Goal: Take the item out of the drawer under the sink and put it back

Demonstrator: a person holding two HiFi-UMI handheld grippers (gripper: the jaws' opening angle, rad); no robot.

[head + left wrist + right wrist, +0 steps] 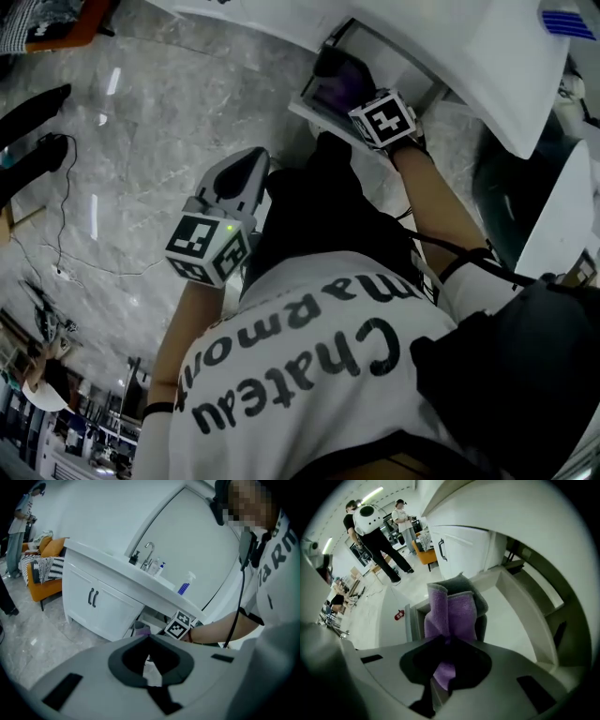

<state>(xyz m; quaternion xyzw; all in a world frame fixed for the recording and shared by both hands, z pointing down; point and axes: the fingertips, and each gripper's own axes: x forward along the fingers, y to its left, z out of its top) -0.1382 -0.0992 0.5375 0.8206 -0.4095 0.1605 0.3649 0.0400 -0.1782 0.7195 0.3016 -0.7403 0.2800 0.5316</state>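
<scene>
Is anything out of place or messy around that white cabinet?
Only mildly: the drawer stands pulled open, and a purple cloth hangs crumpled from the right gripper, pinched in its jaws over the drawer. Nothing looks spilled or broken.

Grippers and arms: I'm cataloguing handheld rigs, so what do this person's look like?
The left gripper and right gripper have pale grey shells; each carries a white cube of black square markers. A black cable runs along the right arm. White short-sleeved T-shirt, black lettering.
</scene>
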